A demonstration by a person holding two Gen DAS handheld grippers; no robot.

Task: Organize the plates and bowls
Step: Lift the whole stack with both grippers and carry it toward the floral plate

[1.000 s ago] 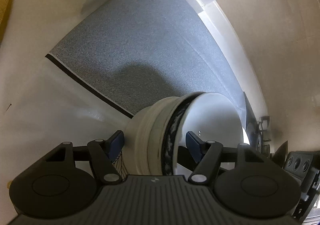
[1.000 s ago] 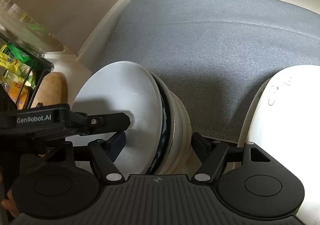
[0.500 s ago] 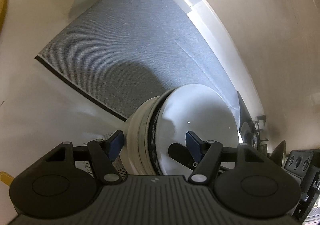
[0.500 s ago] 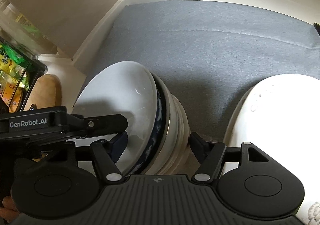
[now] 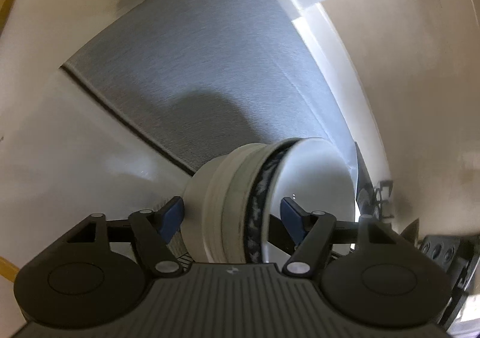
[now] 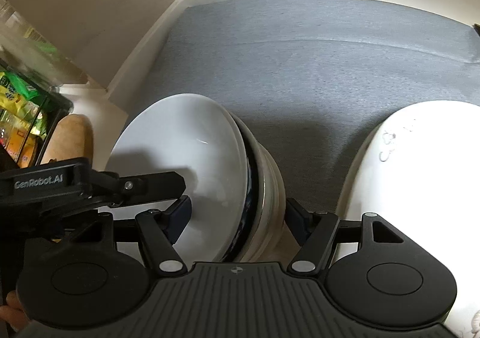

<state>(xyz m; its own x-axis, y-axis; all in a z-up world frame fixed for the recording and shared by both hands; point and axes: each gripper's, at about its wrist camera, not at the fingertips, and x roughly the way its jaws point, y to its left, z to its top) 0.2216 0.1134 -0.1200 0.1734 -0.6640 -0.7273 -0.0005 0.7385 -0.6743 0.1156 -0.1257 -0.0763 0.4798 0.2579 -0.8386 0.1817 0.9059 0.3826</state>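
Stack of bowls [image 5: 240, 206], tipped on its side, sits between both grippers above the grey mat [image 5: 210, 73]; left gripper [image 5: 232, 215], jaws just widening, straddles it, pad contact unclear; right gripper [image 6: 238, 216] straddles the stack, grip likewise unclear; white plate [image 6: 420, 164] just right.

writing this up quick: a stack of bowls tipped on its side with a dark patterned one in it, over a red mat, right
No: the mat is grey, not red, as the right wrist view shows. The stack of bowls is indeed tipped on its side with a dark patterned one in it.
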